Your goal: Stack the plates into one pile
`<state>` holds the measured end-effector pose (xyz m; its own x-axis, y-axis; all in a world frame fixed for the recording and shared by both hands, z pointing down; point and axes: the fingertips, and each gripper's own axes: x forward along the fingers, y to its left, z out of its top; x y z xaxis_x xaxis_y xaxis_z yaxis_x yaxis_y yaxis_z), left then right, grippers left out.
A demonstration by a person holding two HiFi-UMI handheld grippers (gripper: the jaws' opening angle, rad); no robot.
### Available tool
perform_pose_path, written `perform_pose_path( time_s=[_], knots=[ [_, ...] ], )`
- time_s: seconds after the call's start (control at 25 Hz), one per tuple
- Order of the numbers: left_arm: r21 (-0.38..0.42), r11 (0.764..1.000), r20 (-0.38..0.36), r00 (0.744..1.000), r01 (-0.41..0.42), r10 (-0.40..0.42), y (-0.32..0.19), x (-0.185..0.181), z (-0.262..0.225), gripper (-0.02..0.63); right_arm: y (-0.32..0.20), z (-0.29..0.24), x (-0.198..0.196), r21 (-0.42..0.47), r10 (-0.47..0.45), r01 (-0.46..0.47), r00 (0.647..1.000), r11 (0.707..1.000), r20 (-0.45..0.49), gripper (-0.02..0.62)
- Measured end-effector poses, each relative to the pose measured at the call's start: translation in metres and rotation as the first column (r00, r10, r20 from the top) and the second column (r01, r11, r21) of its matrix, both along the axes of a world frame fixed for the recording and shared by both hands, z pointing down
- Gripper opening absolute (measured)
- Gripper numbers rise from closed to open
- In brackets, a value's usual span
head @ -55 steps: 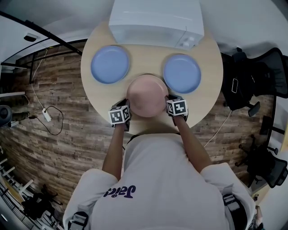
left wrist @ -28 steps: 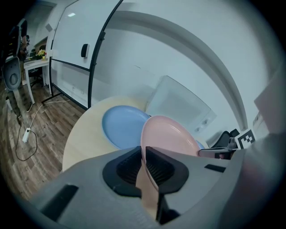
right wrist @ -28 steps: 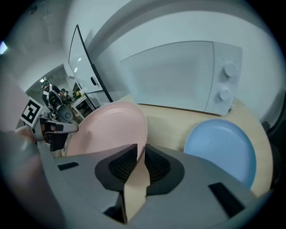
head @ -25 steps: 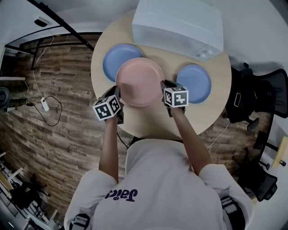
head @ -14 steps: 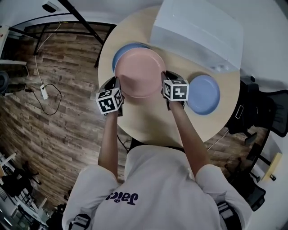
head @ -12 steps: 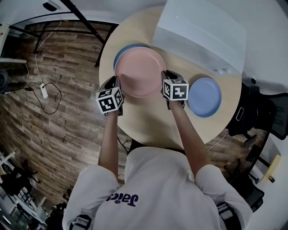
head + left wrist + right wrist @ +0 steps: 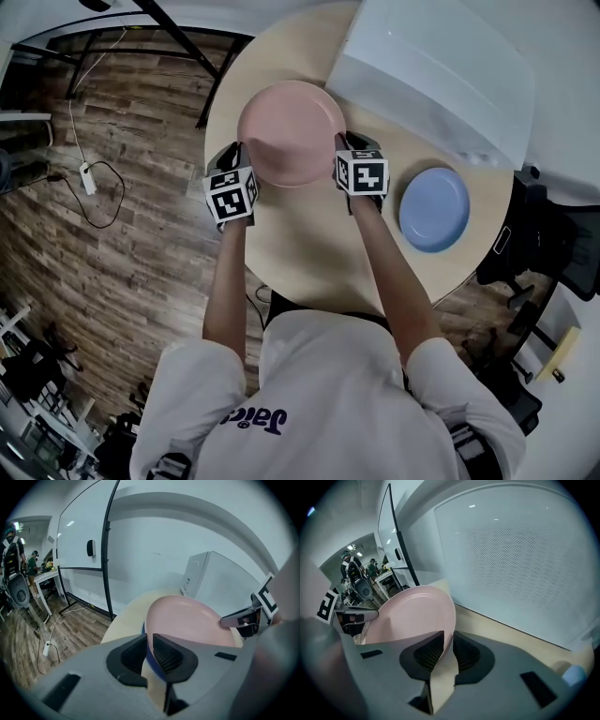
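A pink plate point(image 7: 291, 131) hangs between my two grippers over the left part of the round table point(image 7: 309, 253). My left gripper point(image 7: 238, 161) is shut on its left rim and my right gripper point(image 7: 343, 150) on its right rim. In the left gripper view the pink plate point(image 7: 187, 620) runs into the jaws, and the rim of a blue plate point(image 7: 151, 662) shows right under it. From the head view that blue plate is hidden; I cannot tell if the two touch. The right gripper view shows the pink plate point(image 7: 412, 616) pinched at its edge. A second blue plate point(image 7: 434, 208) lies at the table's right.
A big white box point(image 7: 441, 75) fills the far right of the table, close behind the pink plate. A black office chair point(image 7: 539, 239) stands beyond the table's right edge. A cable and plug point(image 7: 87, 178) lie on the wood floor at left.
Both grippers have carried the pink plate leftward and down over the left blue plate, which it now covers fully in the head view. The grip on both rims is the same.
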<state>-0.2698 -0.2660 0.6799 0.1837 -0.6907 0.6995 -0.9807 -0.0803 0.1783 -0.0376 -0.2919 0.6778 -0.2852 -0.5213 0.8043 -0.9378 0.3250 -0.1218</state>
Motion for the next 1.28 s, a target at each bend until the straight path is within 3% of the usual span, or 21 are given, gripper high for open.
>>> perform_pose_path(
  time_s=[0.2, 0.44, 0.56, 0.64, 0.72, 0.84, 0.96, 1.28],
  knots=[
    [-0.01, 1.0, 0.062, 0.998, 0.004, -0.003, 0.003, -0.005, 0.015, 0.04, 0.003, 0.011, -0.005, -0.014, -0.029, 0.028, 0.999, 1.0, -0.024, 0.055],
    [0.002, 1.0, 0.078, 0.997, -0.002, 0.002, 0.005, -0.004, 0.021, 0.041, 0.006, 0.021, -0.008, -0.002, -0.059, 0.059, 0.998, 0.998, -0.036, 0.071],
    [0.008, 1.0, 0.091, 0.996, -0.024, 0.024, 0.008, -0.003, 0.014, 0.071, 0.008, 0.015, -0.014, 0.021, -0.093, 0.094, 0.996, 0.995, -0.006, 0.207],
    [0.027, 1.0, 0.036, 0.999, -0.015, 0.014, 0.01, -0.002, 0.007, 0.14, 0.009, 0.007, -0.017, 0.059, -0.093, 0.091, 0.995, 0.994, 0.031, 0.207],
    [0.035, 0.999, -0.092, 0.996, 0.025, -0.021, 0.013, 0.001, 0.005, 0.172, 0.01, 0.001, -0.017, 0.09, -0.081, 0.075, 0.995, 0.993, 0.066, 0.207],
    [0.016, 0.995, -0.266, 0.959, 0.102, -0.094, 0.02, 0.002, 0.009, 0.239, 0.011, -0.001, -0.01, 0.101, 0.007, -0.027, 0.982, 0.994, 0.191, 0.207],
    [-0.01, 0.99, -0.32, 0.938, 0.14, -0.136, 0.024, -0.001, 0.018, 0.242, 0.012, 0.008, -0.005, 0.042, 0.113, -0.135, 0.934, 0.99, 0.339, 0.207],
    [-0.073, 0.977, -0.469, 0.857, 0.202, -0.212, 0.021, 0.005, 0.031, 0.242, 0.018, 0.031, -0.011, -0.066, 0.227, -0.222, 0.855, 0.973, 0.466, 0.207]
  ],
)
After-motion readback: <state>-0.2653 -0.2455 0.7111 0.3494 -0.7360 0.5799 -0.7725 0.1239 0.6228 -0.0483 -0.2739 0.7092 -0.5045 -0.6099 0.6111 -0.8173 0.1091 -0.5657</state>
